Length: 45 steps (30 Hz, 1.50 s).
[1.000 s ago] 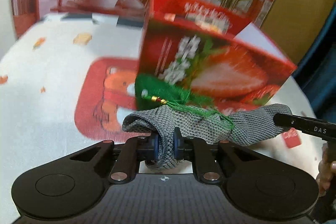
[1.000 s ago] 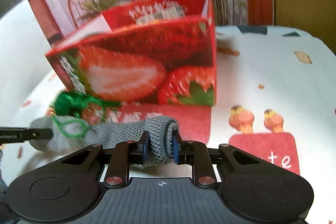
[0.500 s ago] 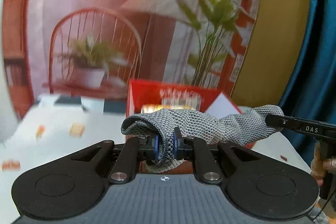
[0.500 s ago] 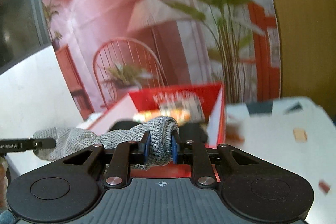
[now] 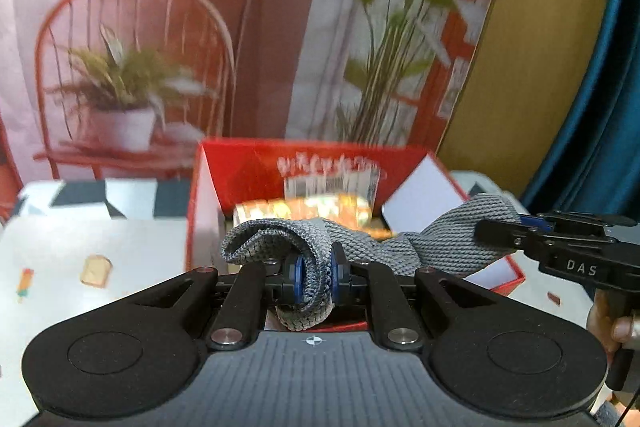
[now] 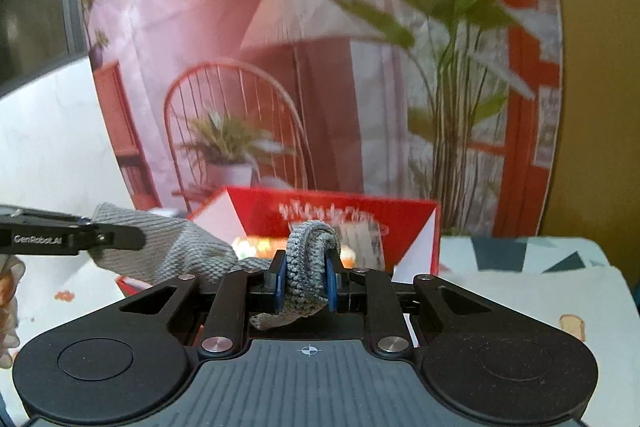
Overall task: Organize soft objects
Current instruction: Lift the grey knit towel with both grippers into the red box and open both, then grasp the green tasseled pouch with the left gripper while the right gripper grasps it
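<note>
The grey knit cloth (image 5: 400, 247) hangs in the air between both claws: the left claw (image 5: 314, 277) pinches 1 bunched end, the right claw (image 6: 305, 279) the other, each nearly closed on the fabric. At 12 o'clock sits the open red box (image 5: 240, 163) on the desk (image 5: 100, 239) (something orange already lies inside). Lowering and release, I judge, remain.

knit cloth (image 5: 452, 247): grey, coarse ribbed weave | box (image 5: 240, 163): glossy red cardboard, white inside | left tool (image 5: 314, 273): matt black plastic, blue pads | surface (image 5: 80, 247): smooth printed cloth
</note>
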Each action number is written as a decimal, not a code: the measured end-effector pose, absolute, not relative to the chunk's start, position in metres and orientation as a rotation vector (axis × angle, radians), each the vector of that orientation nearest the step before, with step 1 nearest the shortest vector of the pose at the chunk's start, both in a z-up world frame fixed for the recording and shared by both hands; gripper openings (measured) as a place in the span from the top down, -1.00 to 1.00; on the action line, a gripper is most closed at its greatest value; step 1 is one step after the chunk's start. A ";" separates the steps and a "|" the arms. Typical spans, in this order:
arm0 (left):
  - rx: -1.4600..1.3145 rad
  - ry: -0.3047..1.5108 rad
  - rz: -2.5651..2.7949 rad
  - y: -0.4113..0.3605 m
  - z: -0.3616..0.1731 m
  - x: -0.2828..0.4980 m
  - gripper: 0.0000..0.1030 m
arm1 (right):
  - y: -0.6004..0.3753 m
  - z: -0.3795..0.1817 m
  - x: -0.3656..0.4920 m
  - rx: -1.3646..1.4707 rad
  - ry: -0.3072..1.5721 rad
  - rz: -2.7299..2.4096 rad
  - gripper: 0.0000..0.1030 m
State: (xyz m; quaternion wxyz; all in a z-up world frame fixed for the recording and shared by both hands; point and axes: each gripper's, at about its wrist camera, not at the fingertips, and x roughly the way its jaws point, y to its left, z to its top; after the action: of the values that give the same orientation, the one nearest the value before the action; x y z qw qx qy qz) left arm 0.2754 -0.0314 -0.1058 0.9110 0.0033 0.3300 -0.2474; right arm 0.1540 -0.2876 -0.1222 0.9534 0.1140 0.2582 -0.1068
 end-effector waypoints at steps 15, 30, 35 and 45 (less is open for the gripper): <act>0.157 0.794 -0.504 -0.074 -0.147 0.313 0.72 | -0.300 -0.172 0.179 0.306 0.659 -0.264 0.66; 0.068 0.595 -0.446 0.002 -0.098 0.282 -0.57 | -0.283 -0.144 0.145 0.140 0.529 -0.377 0.09; 0.008 0.575 -0.409 0.042 -0.098 0.259 -0.57 | -0.264 -0.137 0.131 0.166 0.480 -0.267 0.03; -0.264 0.792 -0.285 0.101 -0.189 0.246 -0.37 | -0.213 -0.166 0.126 0.183 0.555 -0.146 0.01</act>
State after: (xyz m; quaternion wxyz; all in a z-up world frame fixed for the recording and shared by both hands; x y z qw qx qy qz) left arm 0.2463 0.1005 -0.1891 0.9043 -0.1278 0.3833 -0.1377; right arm 0.1264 -0.2127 -0.1661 0.9550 0.0899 0.2735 -0.0718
